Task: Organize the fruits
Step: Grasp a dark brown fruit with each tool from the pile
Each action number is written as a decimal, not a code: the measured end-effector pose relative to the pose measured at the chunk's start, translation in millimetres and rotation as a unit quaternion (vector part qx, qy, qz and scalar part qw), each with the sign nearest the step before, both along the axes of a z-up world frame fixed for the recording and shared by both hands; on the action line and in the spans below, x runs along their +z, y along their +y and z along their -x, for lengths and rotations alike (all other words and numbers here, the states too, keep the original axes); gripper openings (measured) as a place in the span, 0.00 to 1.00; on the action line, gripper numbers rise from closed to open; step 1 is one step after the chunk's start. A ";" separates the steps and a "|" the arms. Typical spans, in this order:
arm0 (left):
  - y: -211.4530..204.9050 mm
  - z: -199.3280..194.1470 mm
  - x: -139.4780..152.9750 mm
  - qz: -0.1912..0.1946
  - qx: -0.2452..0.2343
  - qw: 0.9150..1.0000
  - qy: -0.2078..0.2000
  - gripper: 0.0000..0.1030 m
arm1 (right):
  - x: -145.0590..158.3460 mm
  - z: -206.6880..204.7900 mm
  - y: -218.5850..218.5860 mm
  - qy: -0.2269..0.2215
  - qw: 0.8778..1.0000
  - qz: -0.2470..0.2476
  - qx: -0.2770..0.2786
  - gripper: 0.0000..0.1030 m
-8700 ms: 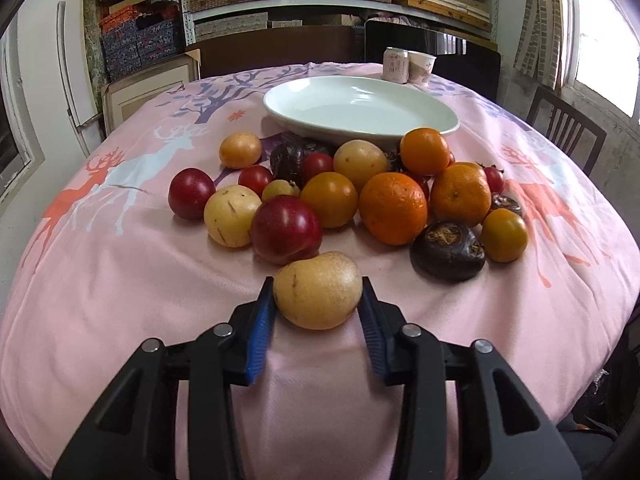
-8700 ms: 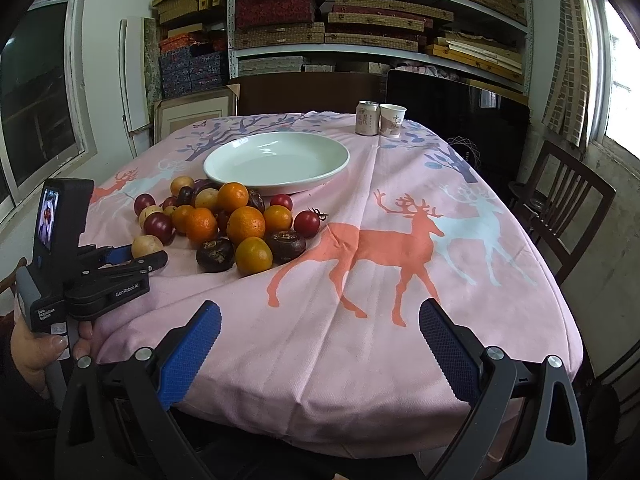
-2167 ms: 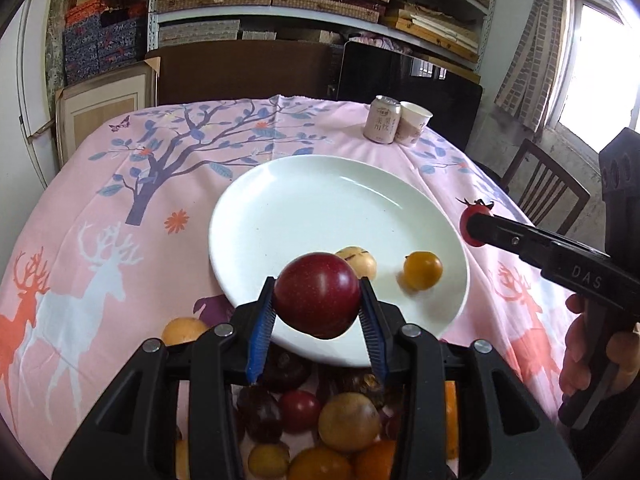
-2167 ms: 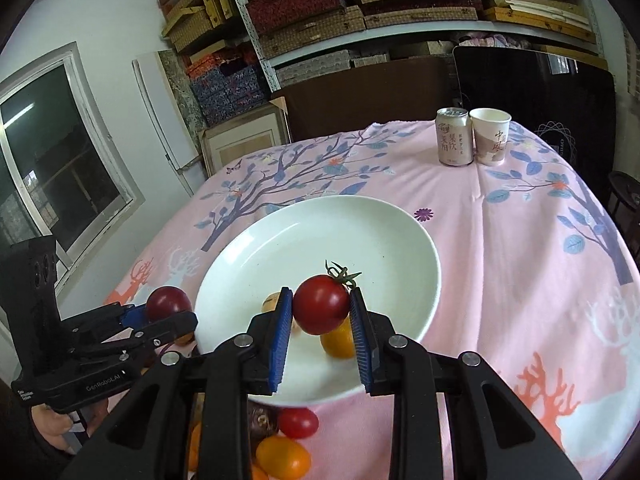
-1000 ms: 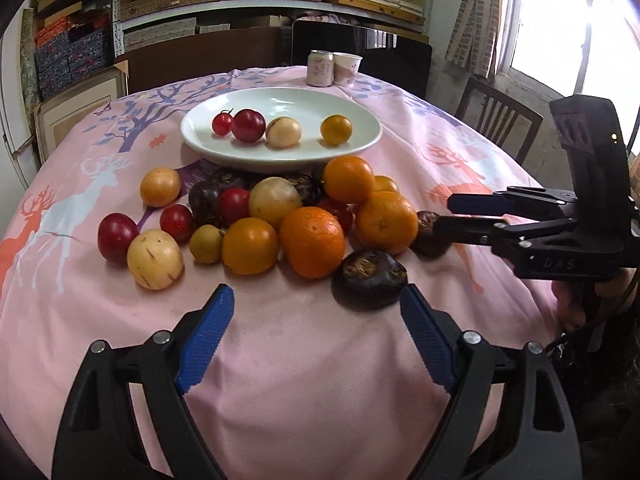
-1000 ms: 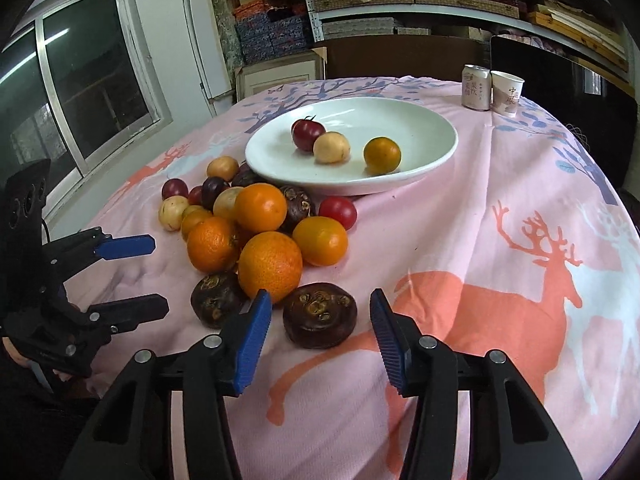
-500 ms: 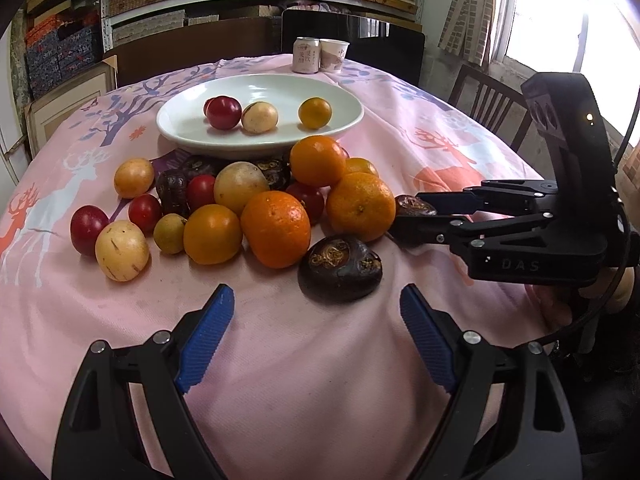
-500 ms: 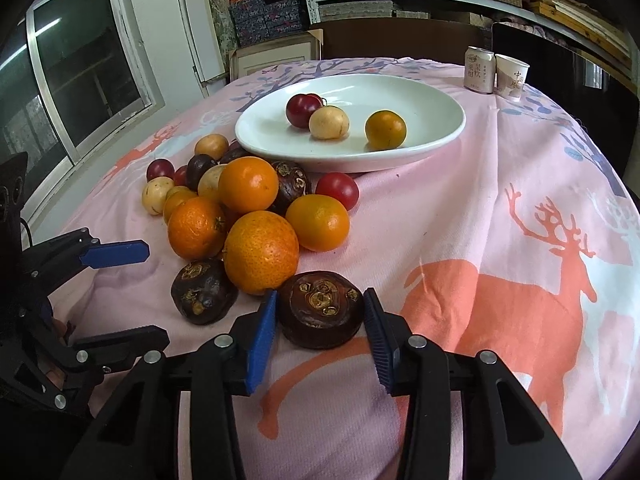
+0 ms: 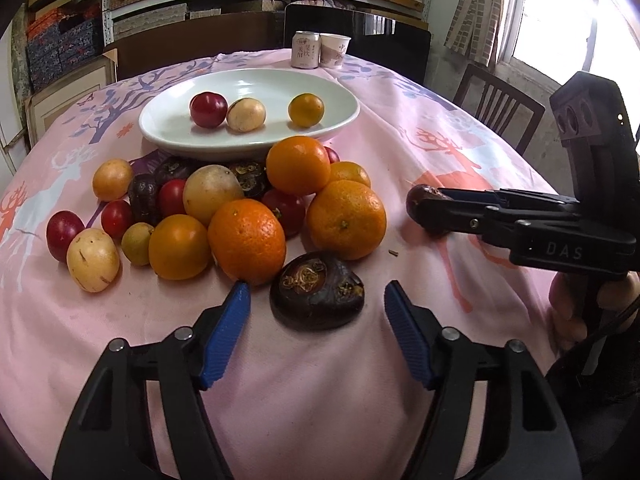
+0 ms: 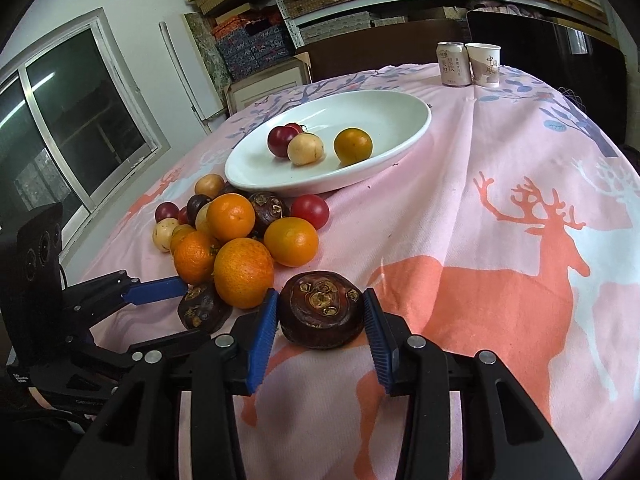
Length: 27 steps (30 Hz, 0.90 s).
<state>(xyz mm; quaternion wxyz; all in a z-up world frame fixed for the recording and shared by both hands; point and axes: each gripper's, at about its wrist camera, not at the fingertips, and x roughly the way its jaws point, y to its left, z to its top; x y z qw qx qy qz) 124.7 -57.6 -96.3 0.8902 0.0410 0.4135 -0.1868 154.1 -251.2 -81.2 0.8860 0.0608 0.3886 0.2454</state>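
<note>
Pink cloth (image 10: 500, 200), wrinkled dark round fruit (image 10: 321, 315)

A pink tablecloth (image 10: 500, 184) printed with orange and pale-blue deer and blue-purple trees carries a white plate (image 10: 400, 116) holding 1 dark-red, 1 cream, 1 yellow-orange fruit. Bright oranges (image 9: 247, 241), red tomatoes (image 10: 310, 210), dark brown fruits (image 10: 321, 315); gripper pads (image 9: 226, 334) blue on black.

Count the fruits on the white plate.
4: a dark red plum, a cherry tomato mostly hidden behind it, a pale yellow fruit beside the plum, an orange-yellow fruit apart on the right. More could hide behind them.
</note>
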 end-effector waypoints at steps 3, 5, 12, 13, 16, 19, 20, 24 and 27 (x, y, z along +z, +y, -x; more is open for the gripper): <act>-2.0 -2.9 -3.5 -0.003 0.001 1.000 0.009 0.53 | 0.0 0.2 -1.4 0.000 1.000 -0.005 0.001 0.42; -3.6 -2.8 -3.1 -0.002 0.001 1.000 0.009 0.52 | -0.3 0.2 -2.8 0.001 1.000 -0.008 0.001 0.42; -8.1 -5.9 -4.2 -0.008 0.011 1.000 0.011 0.53 | 0.1 1.0 -2.8 -0.001 1.000 -0.006 0.002 0.42; -8.5 -6.4 -4.3 -0.005 0.010 1.000 0.012 0.56 | 0.1 1.8 -2.1 -0.002 1.000 -0.005 0.002 0.42; -12.5 -5.1 -4.5 -0.009 0.006 1.000 0.007 0.57 | 0.2 3.1 -1.5 -0.004 1.000 -0.006 0.001 0.42; -8.1 -3.3 -3.3 0.015 -0.004 1.000 0.010 0.45 | 0.2 3.9 -1.5 -0.004 1.000 -0.008 0.000 0.42; -7.2 -2.1 -2.8 0.019 -0.005 1.000 0.010 0.45 | 0.2 3.7 -1.5 -0.004 1.000 -0.009 0.000 0.42; -3.5 3.9 -0.2 0.030 -0.007 1.000 0.001 0.45 | 0.5 4.6 -2.3 -0.005 1.000 -0.011 0.000 0.42; 0.7 7.4 4.3 0.028 0.000 1.000 -0.010 0.45 | 0.4 4.5 -2.6 -0.006 1.000 -0.012 0.000 0.42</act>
